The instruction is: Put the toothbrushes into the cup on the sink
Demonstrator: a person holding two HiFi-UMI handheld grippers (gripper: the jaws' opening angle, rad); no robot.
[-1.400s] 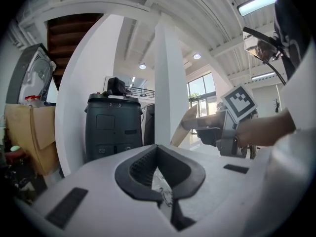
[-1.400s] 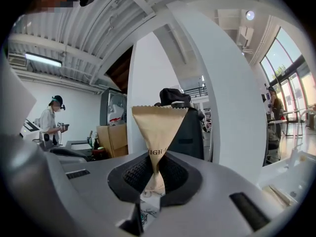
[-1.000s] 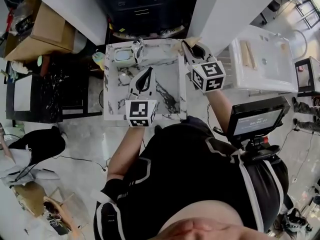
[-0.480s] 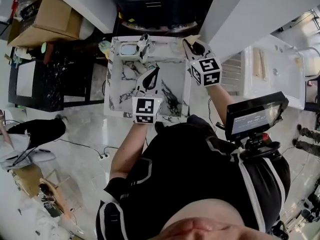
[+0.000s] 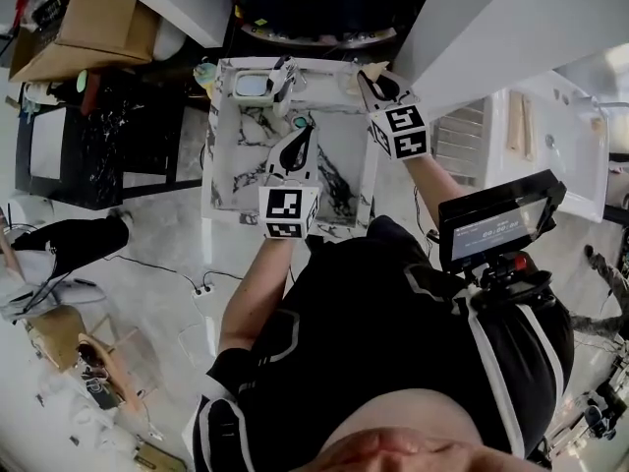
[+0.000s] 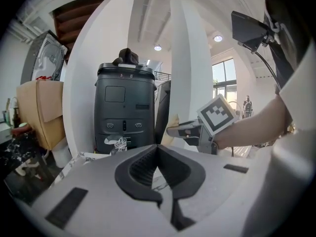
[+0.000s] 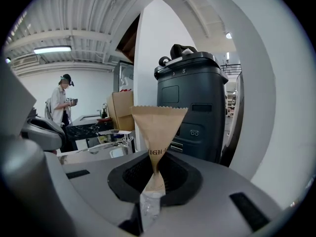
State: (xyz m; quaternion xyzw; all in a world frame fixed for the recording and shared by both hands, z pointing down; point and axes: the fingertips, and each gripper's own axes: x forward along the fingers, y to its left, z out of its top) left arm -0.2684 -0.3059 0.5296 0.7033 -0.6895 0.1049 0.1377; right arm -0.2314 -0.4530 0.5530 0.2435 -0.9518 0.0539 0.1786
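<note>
Crowding the far edge of the marble sink top [image 5: 334, 180] are one dark grey machine [image 6: 123, 107] and two white pillars [image 6: 190, 73], with one cardboard box [image 5: 93, 28] off to the left. One small basin [image 5: 253, 86] and one faucet [image 5: 283, 75] sit at the top's far left. The right gripper [image 7: 155, 174] pinches one brown paper packet [image 7: 158, 127] narrowly above the far right corner. The left gripper [image 6: 158, 147], jaws together and empty, hangs over the middle.

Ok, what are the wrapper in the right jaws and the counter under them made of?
The tan pinched wrapper: matte kraft-like paper, with a zigzag-cut top edge and printed letters; its lower end looks like clear plastic film. The white dark-veined countertop: marble or marble-look, judging by the veining; can't tell which.
</note>
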